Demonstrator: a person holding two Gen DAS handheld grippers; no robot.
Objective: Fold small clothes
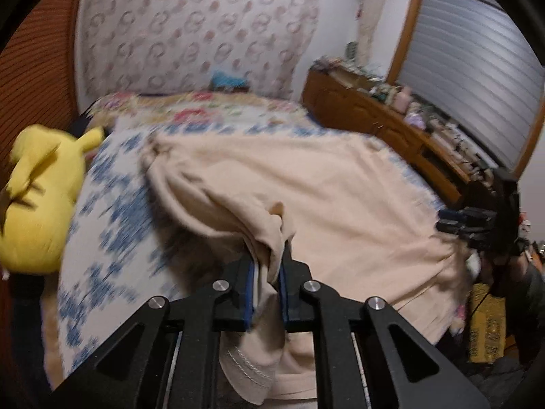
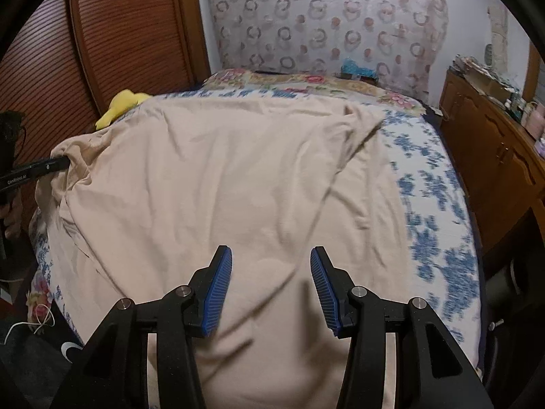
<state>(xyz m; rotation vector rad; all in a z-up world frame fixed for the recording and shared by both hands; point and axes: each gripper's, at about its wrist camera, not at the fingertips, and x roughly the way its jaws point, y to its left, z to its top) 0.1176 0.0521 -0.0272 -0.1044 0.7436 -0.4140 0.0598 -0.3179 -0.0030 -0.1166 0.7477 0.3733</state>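
Bed (image 2: 439, 184) takes most of the room; beige garment (image 2: 221, 177) lies spread over it, long axis running away from me toward the headboard wall. Its left edge is bunched and raised off the bedspread, clamped in my left gripper (image 1: 267, 266), pads pinching a fold. Right gripper (image 2: 271, 286) hovers over the near hem, jaws apart, nothing between them. Fold probably goes left to right across the short axis. Clear cloth there; yellow plush (image 1: 37, 197) sits left, off the garment
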